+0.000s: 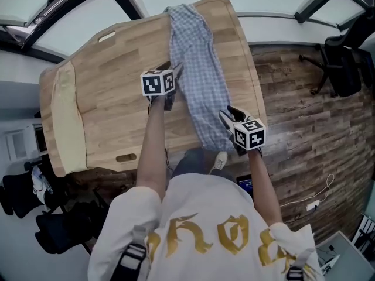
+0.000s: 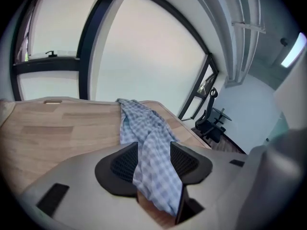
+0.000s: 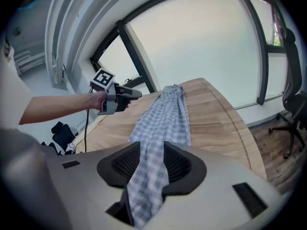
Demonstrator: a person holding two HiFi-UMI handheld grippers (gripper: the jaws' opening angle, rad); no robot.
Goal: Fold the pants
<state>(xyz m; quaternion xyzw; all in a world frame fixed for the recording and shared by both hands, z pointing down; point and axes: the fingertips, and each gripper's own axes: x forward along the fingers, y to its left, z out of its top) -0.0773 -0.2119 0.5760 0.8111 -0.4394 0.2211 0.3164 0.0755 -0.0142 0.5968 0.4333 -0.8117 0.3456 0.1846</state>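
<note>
Pants point(image 1: 196, 57) in a blue check lay stretched in one long narrow strip down the right part of the wooden bench point(image 1: 111, 81), from its far edge to the near one. The right hand-held gripper point(image 3: 152, 159) had the near end: its jaws stood partly apart with the cloth bunched between the pads and trailing out behind them. The left hand-held gripper point(image 2: 154, 157) was at the strip's left edge about midway along, jaws wider, and it too looked to have a fold of check pinched between its pads (a loose flap hung out the back). To my eye the legs were already laid together and the end-over-end fold was in hand. Next the near end would want lifting and carrying toward the far edge, both grips kept level so the strip didn't twist.
</note>
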